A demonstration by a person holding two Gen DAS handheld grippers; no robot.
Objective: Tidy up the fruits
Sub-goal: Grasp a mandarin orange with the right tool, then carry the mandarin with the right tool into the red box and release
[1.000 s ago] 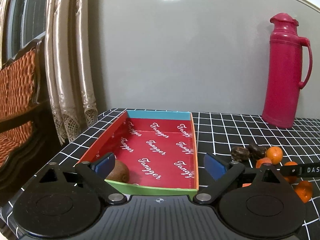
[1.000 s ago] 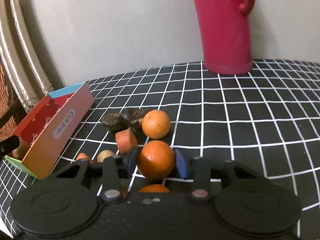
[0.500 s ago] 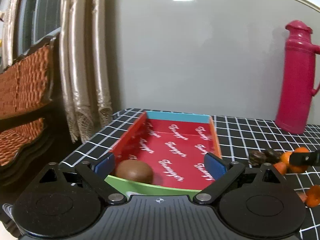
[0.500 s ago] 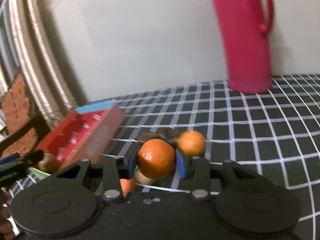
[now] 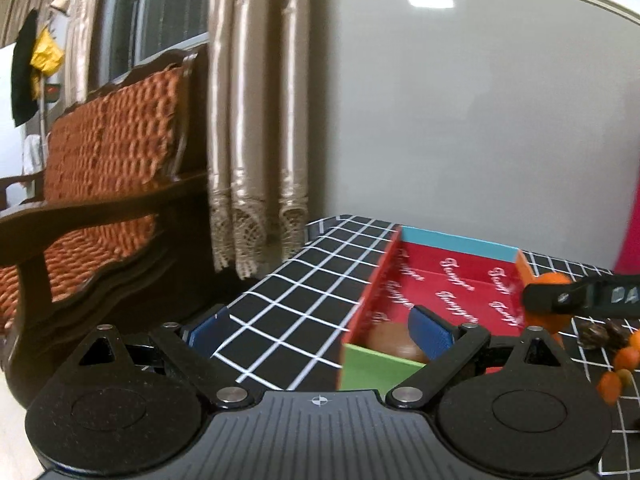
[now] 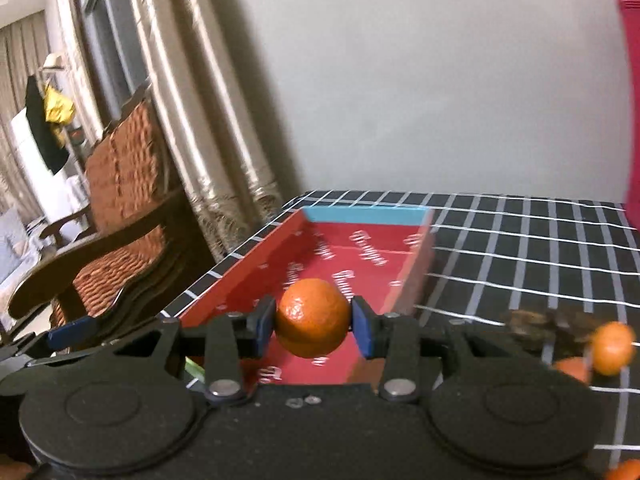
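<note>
Black tablecloth with white grid [image 5: 304,300] bears a red-lined cardboard tray [image 6: 280,248]. Right gripper [image 6: 314,326] is clamped on a round orange tangerine [image 6: 313,317] above the tray. Only the left view shows the left gripper [image 5: 320,326] spread wide and a brown kiwi [image 5: 390,338] in the tray.

A round orange mandarin [image 6: 312,317] hangs clamped between the right claw's [image 6: 313,326] blue pads, over the near half of the red tray [image 6: 240,268]; the tray, long and shallow with a blue far wall and green near wall, holds a brown kiwi [image 5: 390,338] at its near end; at 3 o'clock of the tray, loose mandarins [image 6: 612,348] and dark fruits [image 6: 532,326] lie clustered on the desk [image 6: 520,240].
</note>
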